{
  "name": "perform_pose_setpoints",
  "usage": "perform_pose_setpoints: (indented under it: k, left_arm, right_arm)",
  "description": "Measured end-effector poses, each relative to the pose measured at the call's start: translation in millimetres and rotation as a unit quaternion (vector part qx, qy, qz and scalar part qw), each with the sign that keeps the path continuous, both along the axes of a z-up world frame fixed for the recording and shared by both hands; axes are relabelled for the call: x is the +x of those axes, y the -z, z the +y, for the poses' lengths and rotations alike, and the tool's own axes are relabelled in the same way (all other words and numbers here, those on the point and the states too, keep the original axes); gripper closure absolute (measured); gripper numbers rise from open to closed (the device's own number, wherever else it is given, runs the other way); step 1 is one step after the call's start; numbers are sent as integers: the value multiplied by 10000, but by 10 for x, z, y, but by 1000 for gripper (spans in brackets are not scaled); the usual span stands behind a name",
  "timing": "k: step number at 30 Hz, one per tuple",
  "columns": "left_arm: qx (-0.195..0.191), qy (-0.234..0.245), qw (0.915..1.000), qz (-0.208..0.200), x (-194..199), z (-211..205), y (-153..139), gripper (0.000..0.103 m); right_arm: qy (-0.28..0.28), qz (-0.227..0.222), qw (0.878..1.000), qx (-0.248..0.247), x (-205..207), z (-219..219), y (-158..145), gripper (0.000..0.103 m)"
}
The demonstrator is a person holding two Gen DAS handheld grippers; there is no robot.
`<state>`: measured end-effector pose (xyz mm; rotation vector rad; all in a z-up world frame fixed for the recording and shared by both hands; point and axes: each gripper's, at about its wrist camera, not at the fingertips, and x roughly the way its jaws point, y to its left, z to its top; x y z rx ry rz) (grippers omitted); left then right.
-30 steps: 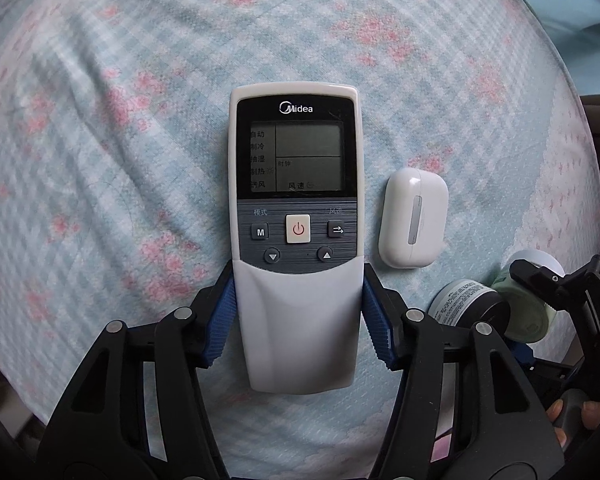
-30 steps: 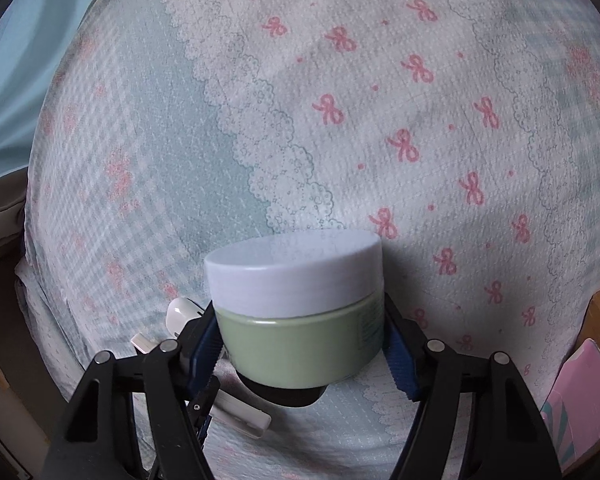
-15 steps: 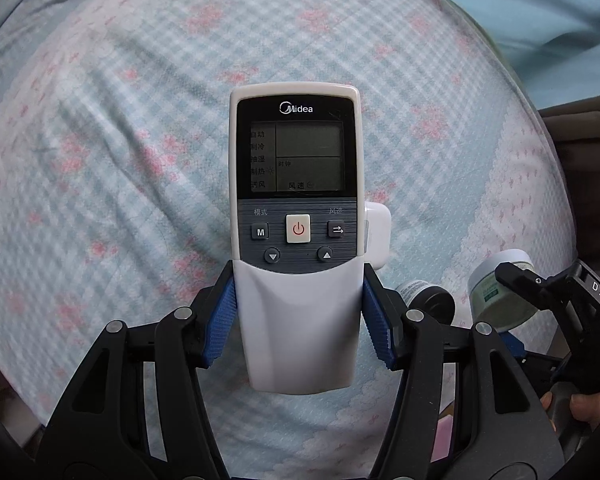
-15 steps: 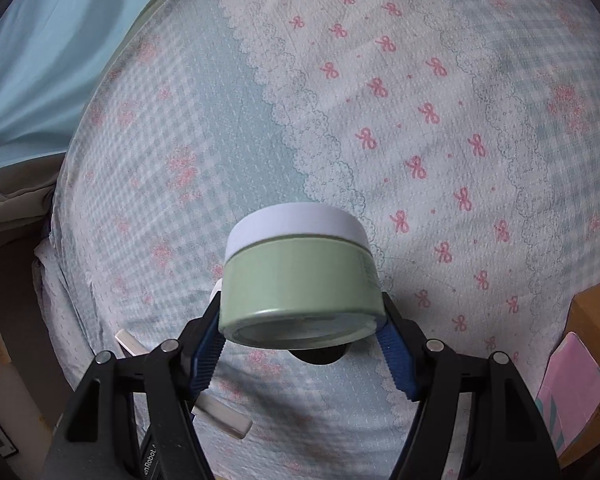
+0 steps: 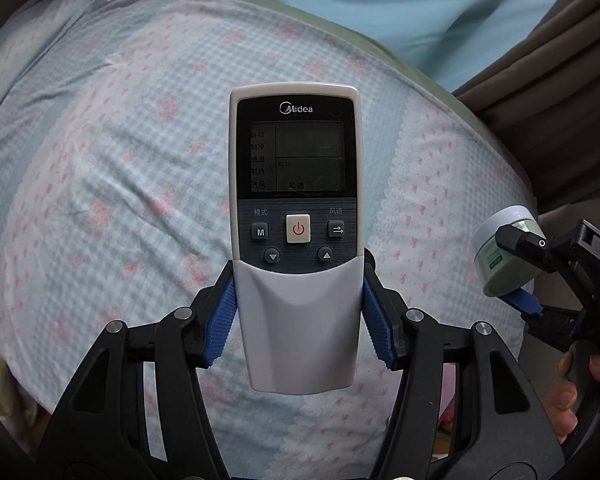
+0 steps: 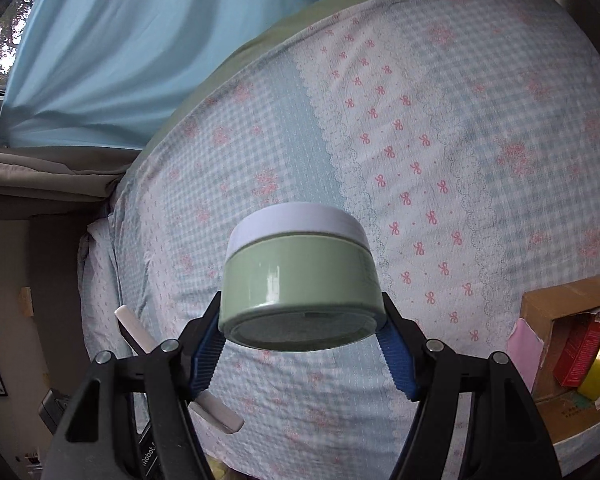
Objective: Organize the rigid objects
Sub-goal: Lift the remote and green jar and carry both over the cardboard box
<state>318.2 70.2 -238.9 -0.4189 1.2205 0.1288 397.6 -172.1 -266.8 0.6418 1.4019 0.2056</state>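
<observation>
My left gripper (image 5: 298, 320) is shut on a white Midea remote control (image 5: 296, 216), gripped at its lower half and held well above the bed. My right gripper (image 6: 302, 338) is shut on a pale green jar with a white lid (image 6: 300, 280), also held above the bed. The jar (image 5: 504, 256) and the right gripper (image 5: 540, 272) show at the right edge of the left wrist view. The remote shows edge-on in the right wrist view (image 6: 140, 334), low on the left behind the right gripper's left finger.
The bed has a blue checked sheet with pink bows (image 6: 440, 152). A blue curtain (image 6: 140, 40) hangs behind it. An open cardboard box (image 6: 540, 320) with a red carton and a yellow tape roll stands at the bed's right edge. Brown drapes (image 5: 560, 60) hang at right.
Both grippers have risen away from the bed with their objects. The white case and the small dark-lidded jar that lay by the remote have left the left wrist view.
</observation>
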Motion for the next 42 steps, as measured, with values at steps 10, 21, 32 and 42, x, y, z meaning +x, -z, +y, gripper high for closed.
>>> perform_pose_setpoints:
  k: [10,21,32,42]
  left_arm:
    - [222,1078,9925,-528,-466,-971,-676,49]
    - [-15,2026,9768,-694,-838,-2329,-814,49]
    - [3,2830,9583,-402,-969,-3465,-463,49]
    - [369,3486,9365,48,-1017,-3959,261,49]
  right_arm:
    - [10,-828,9965,86,-738,-790,-803,37]
    - [566,-1140,9912,-354,-1596,-2200,-1035,37]
    - [1175,-730,9885,-603,-2198,-3426,-626,37]
    - [914,-166,9915,-907,-2395,-3810,87,37]
